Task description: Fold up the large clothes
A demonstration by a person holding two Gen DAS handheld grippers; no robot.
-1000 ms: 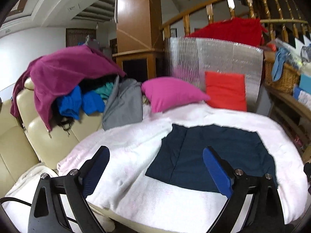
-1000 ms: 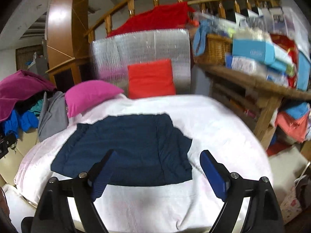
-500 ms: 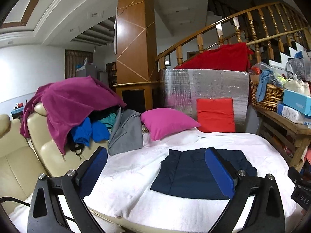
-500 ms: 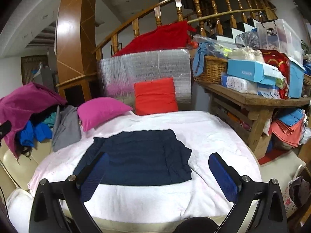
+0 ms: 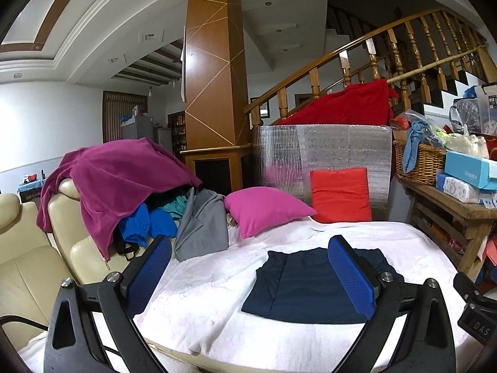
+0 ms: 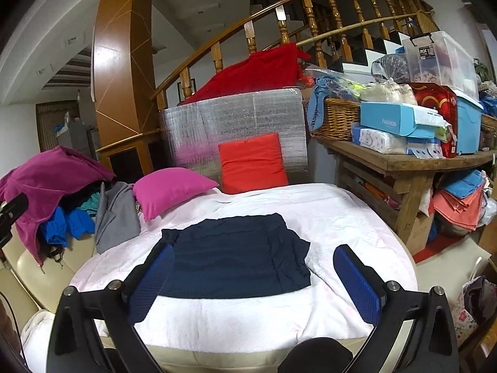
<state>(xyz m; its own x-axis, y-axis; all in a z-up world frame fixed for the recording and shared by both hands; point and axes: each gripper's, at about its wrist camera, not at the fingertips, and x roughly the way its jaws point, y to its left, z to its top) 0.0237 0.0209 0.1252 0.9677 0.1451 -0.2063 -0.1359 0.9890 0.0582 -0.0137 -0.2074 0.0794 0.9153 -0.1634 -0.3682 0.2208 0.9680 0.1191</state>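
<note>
A dark navy garment (image 5: 306, 286) (image 6: 239, 258) lies folded into a flat rectangle on the white blanket (image 5: 223, 276) (image 6: 338, 217) that covers the round table. My left gripper (image 5: 250, 275) stands open, well back from the garment and above the table's near edge, nothing between its blue pads. My right gripper (image 6: 254, 279) is also open and empty, held back over the near edge. A heap of unfolded clothes (image 5: 124, 183) (image 6: 56, 186), topped by a magenta fleece, with blue and grey pieces below, rests on the cream sofa at the left.
A pink cushion (image 5: 264, 208) and a red cushion (image 5: 340, 194) lean against a silver foil panel (image 5: 323, 149) at the table's far side. A wooden bench (image 6: 403, 158) at the right carries a wicker basket (image 6: 337, 118) and boxes. A staircase railing rises behind.
Both grippers have pulled back and risen away from the navy garment, which now looks smaller and farther off. The right gripper's jaws opened a little wider. The garment stayed flat.
</note>
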